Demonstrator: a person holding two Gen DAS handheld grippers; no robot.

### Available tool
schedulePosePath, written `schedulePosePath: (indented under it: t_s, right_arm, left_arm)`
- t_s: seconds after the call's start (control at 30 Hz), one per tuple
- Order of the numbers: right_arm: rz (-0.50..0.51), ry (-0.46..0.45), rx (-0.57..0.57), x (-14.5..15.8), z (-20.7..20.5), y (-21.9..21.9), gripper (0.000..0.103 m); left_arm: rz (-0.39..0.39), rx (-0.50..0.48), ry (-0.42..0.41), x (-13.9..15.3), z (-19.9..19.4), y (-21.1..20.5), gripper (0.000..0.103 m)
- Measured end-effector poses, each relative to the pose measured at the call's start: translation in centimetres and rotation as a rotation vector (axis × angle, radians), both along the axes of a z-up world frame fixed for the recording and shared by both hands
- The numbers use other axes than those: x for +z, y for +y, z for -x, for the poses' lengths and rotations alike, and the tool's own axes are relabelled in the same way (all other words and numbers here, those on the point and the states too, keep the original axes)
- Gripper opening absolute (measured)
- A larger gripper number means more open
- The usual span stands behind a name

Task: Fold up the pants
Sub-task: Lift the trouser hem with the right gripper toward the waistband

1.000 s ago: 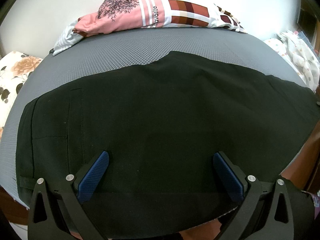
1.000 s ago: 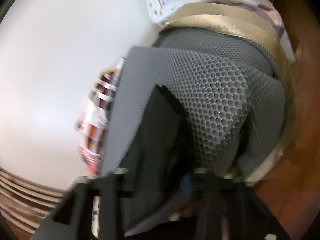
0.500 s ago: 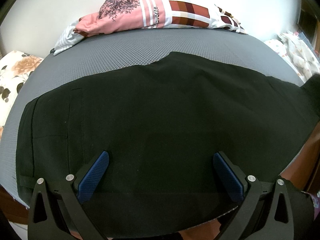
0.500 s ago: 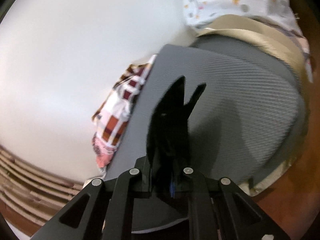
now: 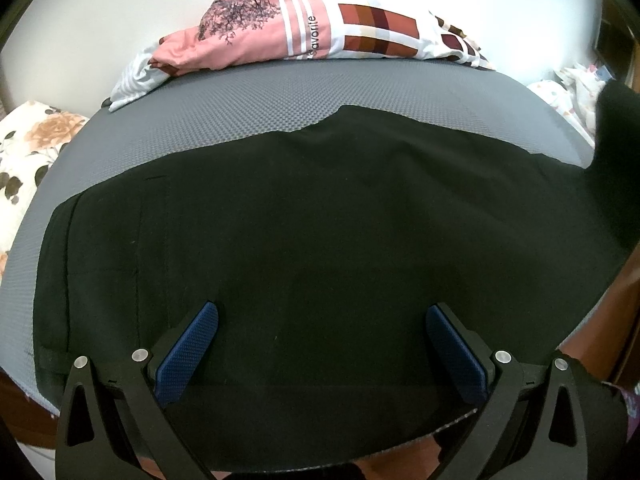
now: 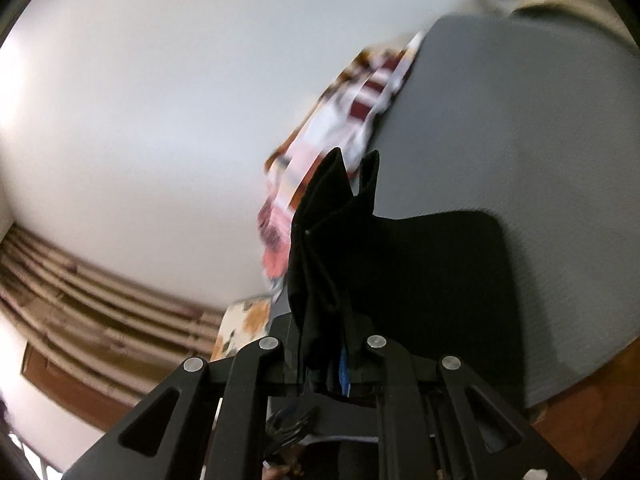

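Note:
Black pants (image 5: 320,240) lie spread flat across a grey textured mattress (image 5: 280,96), waistband at the left. My left gripper (image 5: 320,344) is open and empty, its blue pads (image 5: 188,352) hovering just above the near edge of the pants. My right gripper (image 6: 340,360) is shut on the leg end of the pants (image 6: 336,220) and holds it lifted above the mattress (image 6: 540,120). That raised black cloth also shows at the right edge of the left wrist view (image 5: 616,120).
A pile of pink and checked clothes (image 5: 304,28) lies at the far edge against a white wall. A floral pillow (image 5: 28,152) sits at the left. Patterned white bedding (image 5: 572,88) lies at the far right. A wooden bed frame (image 6: 592,420) edges the mattress.
My right gripper has lifted the leg end of the pants up off the mattress and swung it over toward the rest of the pants. My left gripper has not moved.

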State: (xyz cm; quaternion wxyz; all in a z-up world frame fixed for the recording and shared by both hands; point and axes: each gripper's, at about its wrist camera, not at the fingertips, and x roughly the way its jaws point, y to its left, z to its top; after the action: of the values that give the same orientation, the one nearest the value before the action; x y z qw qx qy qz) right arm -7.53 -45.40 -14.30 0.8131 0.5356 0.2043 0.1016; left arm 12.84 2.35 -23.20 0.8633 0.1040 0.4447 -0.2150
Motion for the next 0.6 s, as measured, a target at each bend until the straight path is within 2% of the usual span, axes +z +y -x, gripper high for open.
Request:
schedulePosePath:
  t_s: [0.37,0.6]
  right_arm:
    - [-0.058,0.015,0.209,-2.1,-7.5,9.0,0.013]
    - [-0.032,0.086,0.325,-4.0,-11.3,14.6,0.013]
  left_arm:
    - [0.004,0.040,-0.009,0.2,0.5,0.2,0.103]
    - [0.047,0.052,-0.010,0.6,0.7,0.7,0.103]
